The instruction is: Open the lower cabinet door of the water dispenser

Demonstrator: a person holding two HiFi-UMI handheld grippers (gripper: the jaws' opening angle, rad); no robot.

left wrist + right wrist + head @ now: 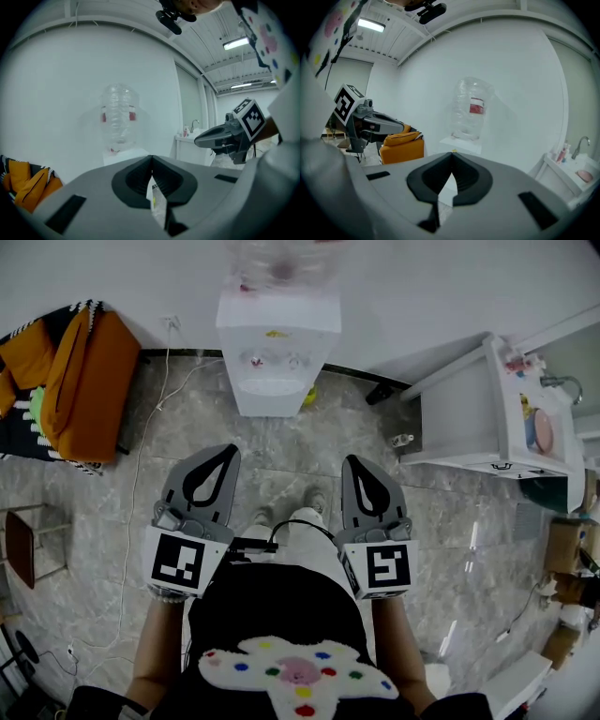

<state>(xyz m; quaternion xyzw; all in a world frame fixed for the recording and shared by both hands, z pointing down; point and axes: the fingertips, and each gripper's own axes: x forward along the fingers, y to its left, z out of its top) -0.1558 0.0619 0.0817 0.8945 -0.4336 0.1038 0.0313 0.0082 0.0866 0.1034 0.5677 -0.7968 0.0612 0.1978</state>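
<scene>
Head view: the water dispenser [277, 352] stands at the wall [422, 287], well ahead of the left gripper [225, 450] and right gripper [354, 461]. Left gripper view: jaws clenched, empty, hiding most of the dispenser's lower front; its bottle [119, 119] shows above. Right gripper view: likewise clenched on nothing.

Water dispenser [278, 357] against wall [422, 287], bottle [279, 263] atop; armchair [94, 381] left, sink unit [459, 413] right
</scene>
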